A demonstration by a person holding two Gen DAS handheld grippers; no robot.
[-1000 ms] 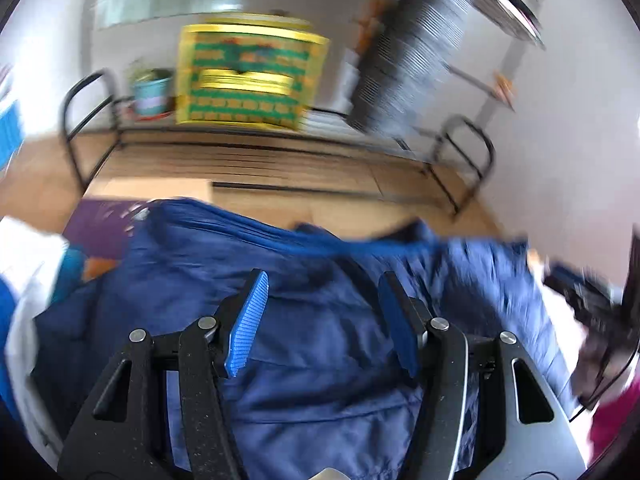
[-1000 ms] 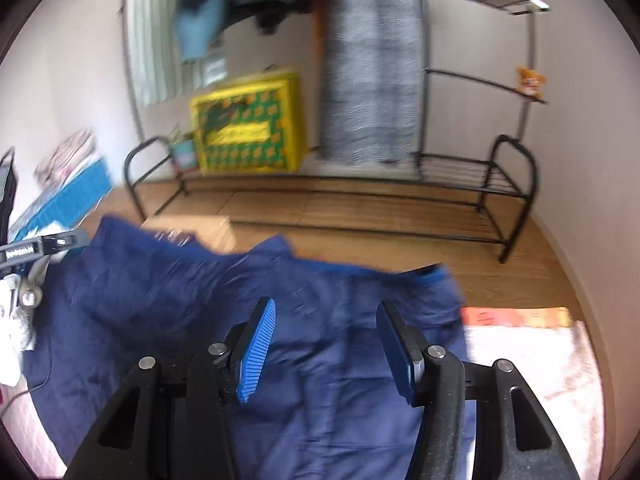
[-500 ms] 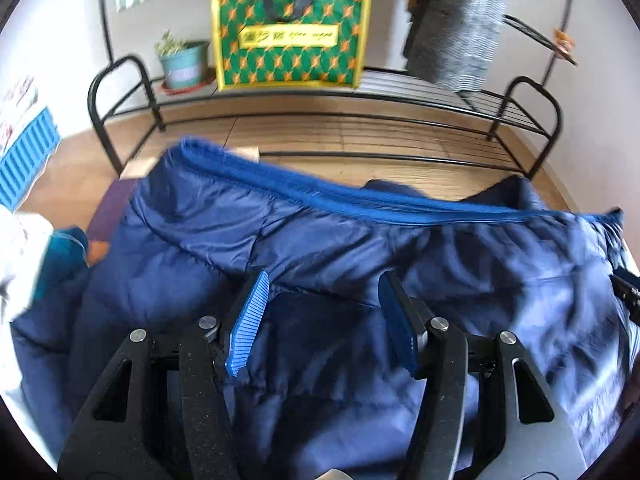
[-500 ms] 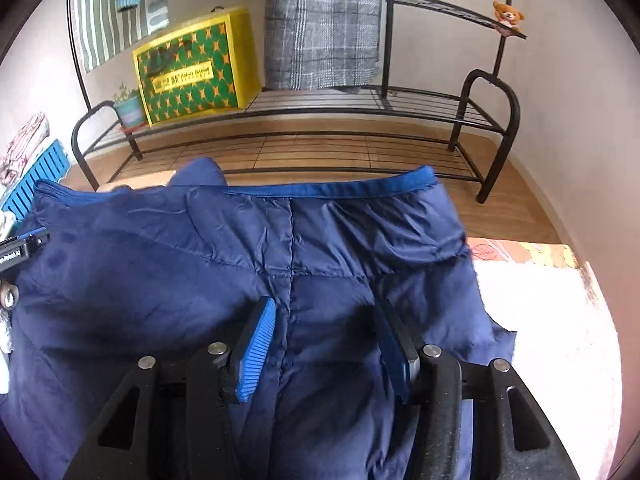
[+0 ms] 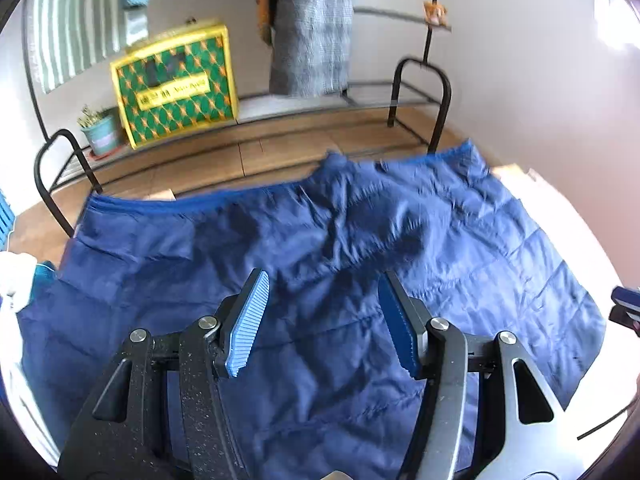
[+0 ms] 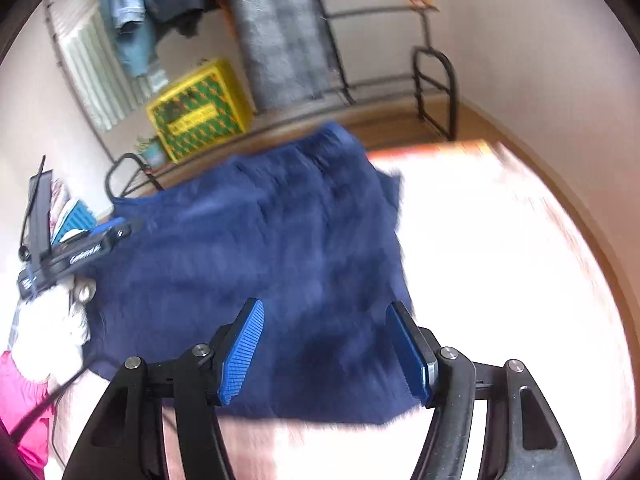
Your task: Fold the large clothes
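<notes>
One jacket [image 5: 320,280] now flatter; two grippers' jaws apart.

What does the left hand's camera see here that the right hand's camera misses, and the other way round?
Only the left wrist view shows the left gripper head on, open above the quilted blue garment, and a sliver of the right gripper at the frame's right edge.

Only the right wrist view shows the right gripper, also open, the pale surface under the garment, a pink cloth at lower left, and the left gripper from the side.

Both show the blue garment lying spread out, the yellow-green box, the black rack and hanging clothes.
</notes>
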